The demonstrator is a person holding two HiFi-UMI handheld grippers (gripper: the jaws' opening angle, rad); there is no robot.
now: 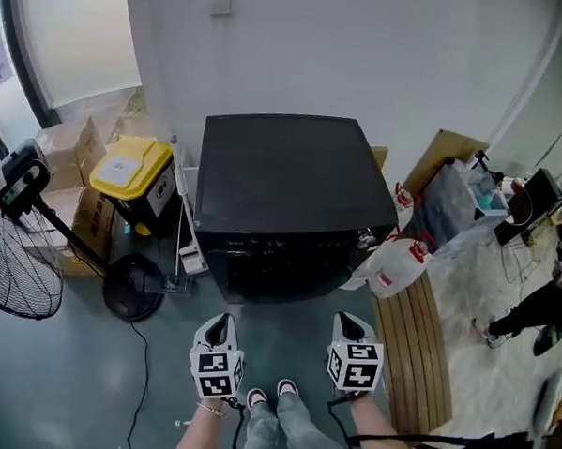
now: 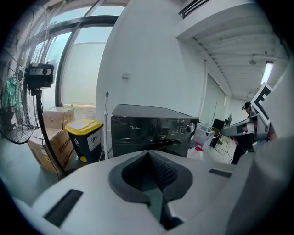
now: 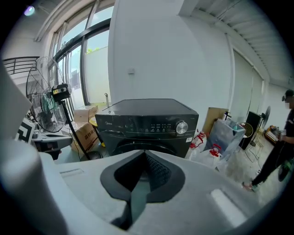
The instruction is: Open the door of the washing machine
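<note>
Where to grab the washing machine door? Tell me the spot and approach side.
Probably the round door at its side rim, from straight in front and low: it sits shut in the front face, below the control panel. The handle side is hidden.

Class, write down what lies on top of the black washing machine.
Nothing lies on the washing machine: its flat dark top is bare. Its inside cannot be seen, because the door is shut.

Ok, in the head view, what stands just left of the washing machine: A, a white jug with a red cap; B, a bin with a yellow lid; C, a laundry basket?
B: the bin with the yellow lid stands at the left of the washing machine; the white jug lies at its right.
</note>
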